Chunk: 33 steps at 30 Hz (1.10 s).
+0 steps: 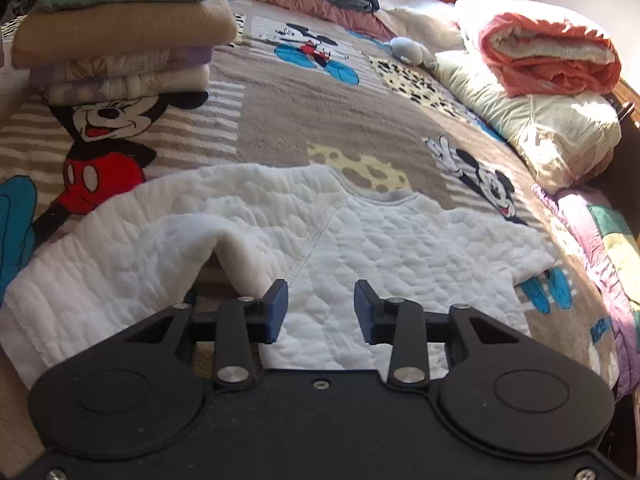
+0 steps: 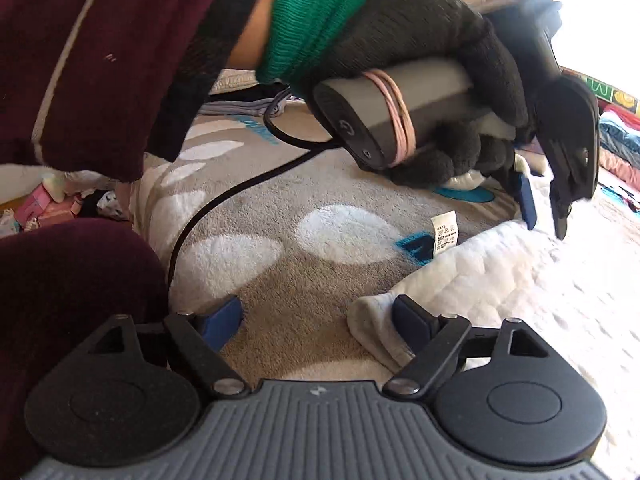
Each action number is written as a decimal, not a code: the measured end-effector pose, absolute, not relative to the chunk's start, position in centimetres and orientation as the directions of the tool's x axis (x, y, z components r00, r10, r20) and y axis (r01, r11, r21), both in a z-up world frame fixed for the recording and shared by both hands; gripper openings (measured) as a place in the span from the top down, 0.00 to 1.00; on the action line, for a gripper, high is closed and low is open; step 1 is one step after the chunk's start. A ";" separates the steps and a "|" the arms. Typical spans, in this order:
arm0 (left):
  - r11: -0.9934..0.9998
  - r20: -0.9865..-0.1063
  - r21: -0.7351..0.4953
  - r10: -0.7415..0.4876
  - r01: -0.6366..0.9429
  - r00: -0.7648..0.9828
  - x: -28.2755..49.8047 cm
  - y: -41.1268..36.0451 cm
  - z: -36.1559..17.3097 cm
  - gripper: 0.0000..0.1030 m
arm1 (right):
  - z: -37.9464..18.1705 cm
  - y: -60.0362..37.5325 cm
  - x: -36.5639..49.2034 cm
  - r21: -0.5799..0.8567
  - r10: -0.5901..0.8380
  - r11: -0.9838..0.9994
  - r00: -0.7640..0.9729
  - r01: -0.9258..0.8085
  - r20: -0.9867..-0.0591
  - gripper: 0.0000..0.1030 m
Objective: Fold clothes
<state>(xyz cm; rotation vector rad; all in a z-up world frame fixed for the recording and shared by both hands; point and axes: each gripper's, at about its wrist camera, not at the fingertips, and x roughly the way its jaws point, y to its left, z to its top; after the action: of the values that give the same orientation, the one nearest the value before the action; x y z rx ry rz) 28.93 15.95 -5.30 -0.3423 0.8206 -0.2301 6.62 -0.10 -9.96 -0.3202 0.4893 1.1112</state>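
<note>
A: Where's the white quilted garment (image 1: 360, 240)?
B: Flat on the bed (image 1: 304, 112), right under the left hand-held gripper (image 1: 321, 306), fingers apart.
A: The right hand-held gripper (image 2: 320, 320)?
B: Spread too, beside its cuff (image 2: 372, 324).

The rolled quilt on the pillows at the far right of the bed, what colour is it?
The rolled quilt is coral orange outside with a cream lining, best seen in the left wrist view.

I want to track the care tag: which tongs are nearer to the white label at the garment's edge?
Left. The left tongs hang open just beyond and right of the label, over the white garment. The right tongs sit open lower down, at the grey cuff.
</note>
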 end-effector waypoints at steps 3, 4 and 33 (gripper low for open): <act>0.873 -0.588 -0.488 -0.309 -0.023 0.748 26.6 21.1 -3.2 0.46 | -10.1 -0.4 6.2 -0.010 0.774 0.411 0.355 -0.911 -0.524 0.18; 0.860 -0.584 -0.506 -0.279 -0.073 0.763 26.0 22.6 -3.1 0.46 | -10.1 -0.4 6.0 -0.013 0.774 0.410 0.356 -0.912 -0.523 0.17; 0.976 -0.577 0.006 0.179 -0.216 0.797 27.3 25.2 -1.9 0.96 | -9.0 -2.8 8.9 0.261 0.871 0.380 0.249 -0.887 -0.423 0.18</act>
<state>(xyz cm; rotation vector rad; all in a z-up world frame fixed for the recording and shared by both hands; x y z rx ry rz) 27.30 25.24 -1.88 -0.0613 0.6129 0.2122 8.94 -2.80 -9.00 -0.0335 0.5528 1.1982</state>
